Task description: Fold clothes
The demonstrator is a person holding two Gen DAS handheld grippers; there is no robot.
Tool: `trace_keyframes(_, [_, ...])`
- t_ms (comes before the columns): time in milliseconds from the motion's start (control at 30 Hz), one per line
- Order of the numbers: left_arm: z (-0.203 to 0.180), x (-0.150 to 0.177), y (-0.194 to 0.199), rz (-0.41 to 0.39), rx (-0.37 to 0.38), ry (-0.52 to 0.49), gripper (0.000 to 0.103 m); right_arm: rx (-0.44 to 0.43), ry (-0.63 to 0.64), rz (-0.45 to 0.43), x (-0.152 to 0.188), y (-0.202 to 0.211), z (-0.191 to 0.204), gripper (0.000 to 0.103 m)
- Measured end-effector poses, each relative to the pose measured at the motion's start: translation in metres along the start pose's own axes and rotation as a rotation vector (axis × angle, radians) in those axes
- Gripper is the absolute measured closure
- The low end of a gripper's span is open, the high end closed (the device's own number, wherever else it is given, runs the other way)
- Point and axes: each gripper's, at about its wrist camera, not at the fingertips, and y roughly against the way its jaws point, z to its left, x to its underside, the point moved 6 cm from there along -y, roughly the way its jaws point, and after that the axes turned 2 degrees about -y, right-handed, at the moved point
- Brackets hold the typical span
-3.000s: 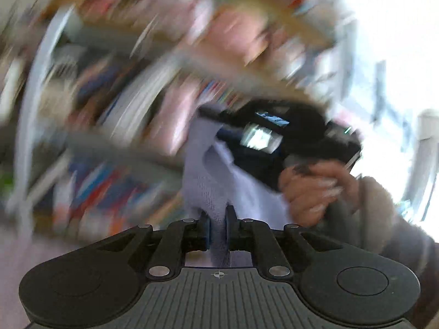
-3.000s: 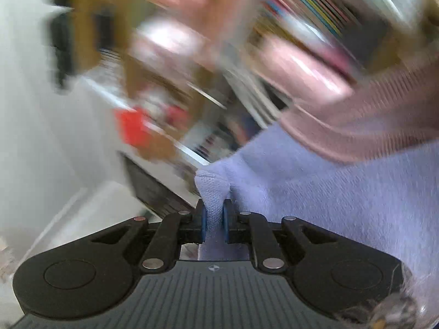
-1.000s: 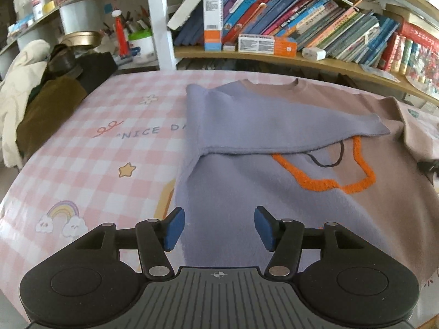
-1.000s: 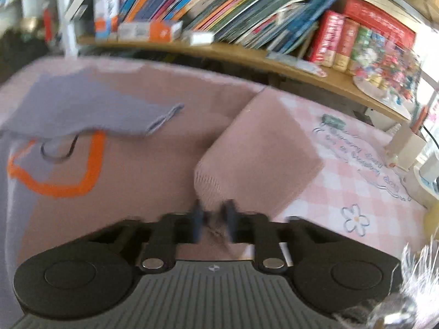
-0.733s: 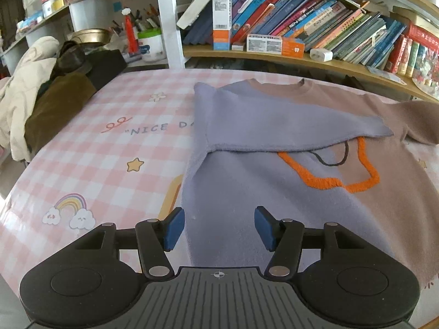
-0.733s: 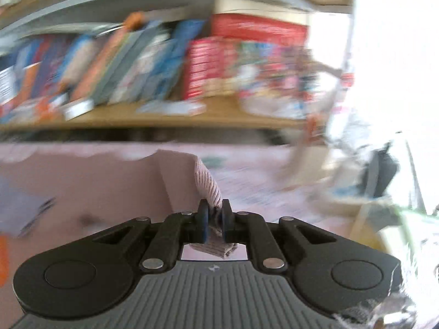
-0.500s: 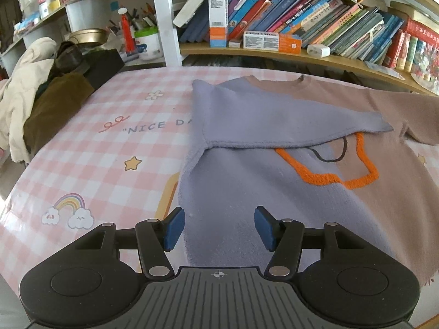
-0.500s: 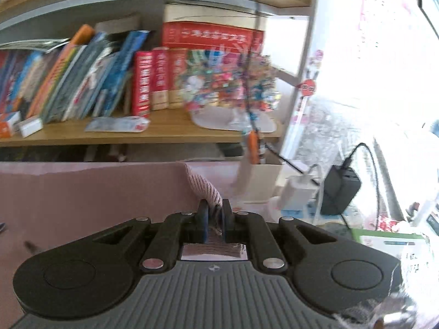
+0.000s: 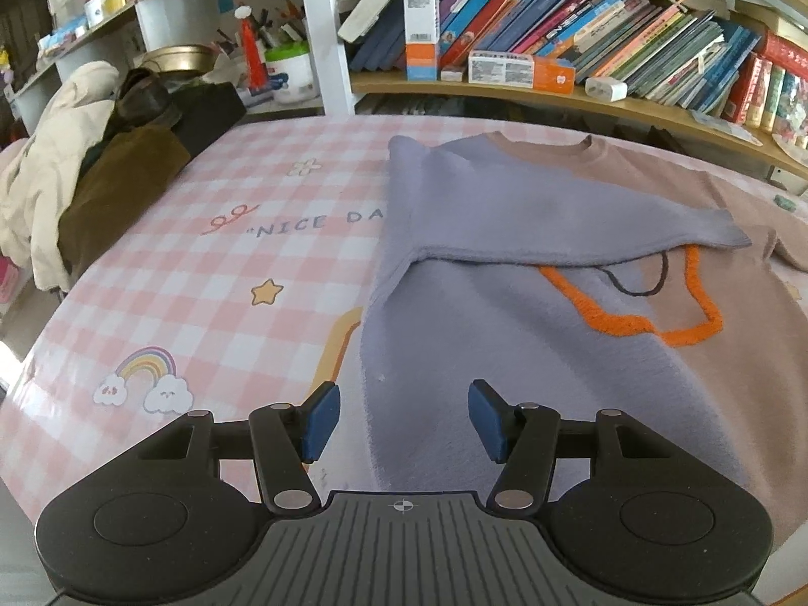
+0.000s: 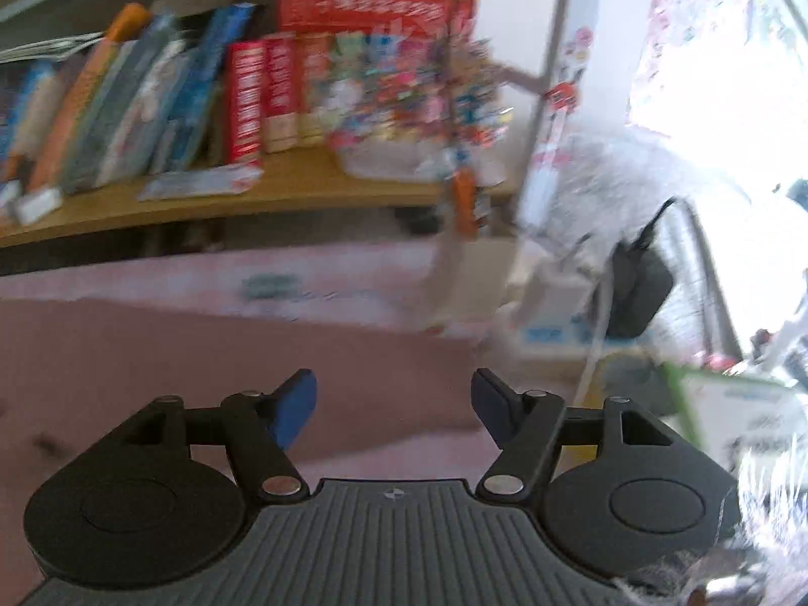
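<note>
A sweater (image 9: 530,333) lies flat on the worktop (image 9: 212,272), lilac on one half and dusty pink on the other, with a fuzzy orange outline stitched across the chest. Its lilac sleeve (image 9: 545,212) is already folded in across the body, cuff toward the pink side. The pink side lies spread out toward the shelf, and it fills the lower part of the blurred right wrist view (image 10: 252,353).

The left claw (image 9: 401,421) hovers over the lilac hem with its jaws apart and nothing between them. The right claw (image 10: 394,406) is opening over the pink fabric, and no cloth sits between its pads.

The knit looks thick, soft and light. I judge it will drape and sag as soon as it is lifted, and a loose pinch may pull only the top layer. The firmer places to take hold seem to be the ribbed cuff, the hem edge and the shoulder seam. The pink sleeve looks the natural next grip, to bring it across as the lilac one lies.

On the pink checked cloth I read "NICE DA", the rest hidden under the sweater, beside a star and a rainbow (image 9: 144,379). The spines of the books (image 9: 555,15) are too small to read.
</note>
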Motion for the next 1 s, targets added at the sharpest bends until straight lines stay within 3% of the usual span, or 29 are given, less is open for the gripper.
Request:
trace_keyframes(100, [0.006, 0.001, -0.003, 0.007, 0.002, 0.025, 0.046, -0.182, 0.014, 0.070, 0.027, 0.021, 0.034, 0.040])
trace_keyframes(200, [0.011, 0.001, -0.006, 0.015, 0.003, 0.039, 0.046, -0.315, 0.079, 0.131, 0.056, 0.044, 0.069, 0.052])
trace_keyframes(367, [0.016, 0.001, -0.016, 0.022, 0.019, 0.039, 0.047, -0.435, 0.164, 0.210, 0.096, 0.075, 0.109, 0.059])
trace_keyframes(467, [0.020, 0.001, -0.026, 0.033, 0.044, 0.056, 0.056, -0.403, 0.197, 0.244, 0.114, 0.079, 0.117, 0.066])
trace_keyframes(533, [0.022, 0.001, -0.033, 0.042, 0.084, 0.070, 0.077, -0.371, 0.187, 0.246, 0.121, 0.082, 0.117, 0.068])
trace_keyframes(633, [0.023, -0.004, -0.040, 0.034, 0.147, 0.060, 0.092, -0.348, 0.168, 0.247, 0.127, 0.089, 0.117, 0.084])
trace_keyframes(733, [0.023, -0.013, -0.048, 0.030, 0.160, 0.028, 0.097, -0.339, 0.160, 0.254, 0.134, 0.100, 0.122, 0.091])
trace_keyframes(1000, [0.034, -0.041, -0.074, 0.026, 0.167, -0.050, 0.097, -0.314, 0.106, 0.268, 0.152, 0.125, 0.144, 0.091])
